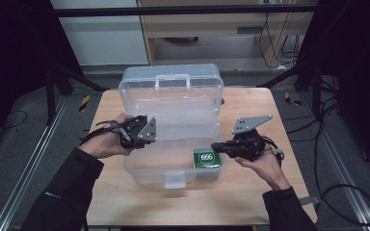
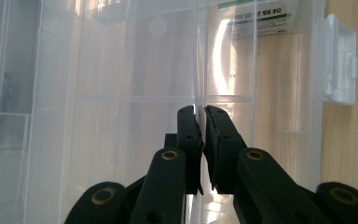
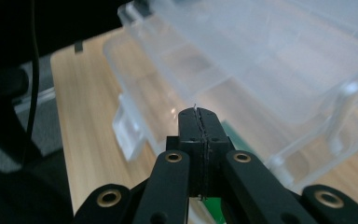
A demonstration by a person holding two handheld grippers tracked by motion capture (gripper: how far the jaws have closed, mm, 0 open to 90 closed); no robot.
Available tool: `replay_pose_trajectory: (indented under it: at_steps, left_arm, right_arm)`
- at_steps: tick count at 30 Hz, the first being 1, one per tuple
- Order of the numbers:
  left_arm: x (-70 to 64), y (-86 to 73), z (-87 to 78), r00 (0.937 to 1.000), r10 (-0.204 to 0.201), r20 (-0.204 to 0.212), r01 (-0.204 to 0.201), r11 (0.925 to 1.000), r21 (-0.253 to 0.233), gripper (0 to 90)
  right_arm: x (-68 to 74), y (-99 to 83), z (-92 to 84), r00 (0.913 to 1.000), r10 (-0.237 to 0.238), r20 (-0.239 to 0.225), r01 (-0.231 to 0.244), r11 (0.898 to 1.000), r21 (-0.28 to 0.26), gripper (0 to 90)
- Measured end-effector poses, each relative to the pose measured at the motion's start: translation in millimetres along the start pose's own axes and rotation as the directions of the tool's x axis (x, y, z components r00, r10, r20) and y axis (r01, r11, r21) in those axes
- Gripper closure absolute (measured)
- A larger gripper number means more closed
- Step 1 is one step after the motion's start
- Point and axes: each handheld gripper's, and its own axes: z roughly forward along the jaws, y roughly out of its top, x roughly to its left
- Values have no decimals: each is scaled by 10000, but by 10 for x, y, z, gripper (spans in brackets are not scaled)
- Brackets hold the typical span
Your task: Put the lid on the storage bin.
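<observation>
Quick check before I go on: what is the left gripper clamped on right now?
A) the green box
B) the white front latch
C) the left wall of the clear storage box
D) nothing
C: in the left gripper view the left gripper has its pads pinched on the thin clear wall of the storage box, while the green box lies inside at the right.

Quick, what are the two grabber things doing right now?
Left gripper: closed on the clear box's wall.
Right gripper: closed, holding nothing.

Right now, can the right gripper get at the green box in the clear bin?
Probably yes. The right gripper hovers beside the green box, and the bin is open-topped, but its jaws are shut and must open first.
</observation>
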Motion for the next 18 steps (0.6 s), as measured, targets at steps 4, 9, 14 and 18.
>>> replay_pose_trajectory:
  at_steps: [4,9,14,18]
  left_arm:
    - [-1,0,0,10000,-46,4,46,10000,16,844]
    - [-5,0,1,9999,-106,2,106,9999,8,843]
    - [-14,-3,2,9998,-178,72,178,9998,-1,843]
    - [-21,-2,7,9997,-192,120,192,9998,-34,843]
  right_arm:
    - [-99,122,-31,9983,359,449,-320,9958,-857,899]
    - [-262,270,-6,9914,756,1068,-610,9891,-1338,900]
    - [-412,324,38,9833,1127,1431,-898,9834,-1577,900]
    - [-521,312,48,9737,1529,1687,-1205,9748,-1877,900]
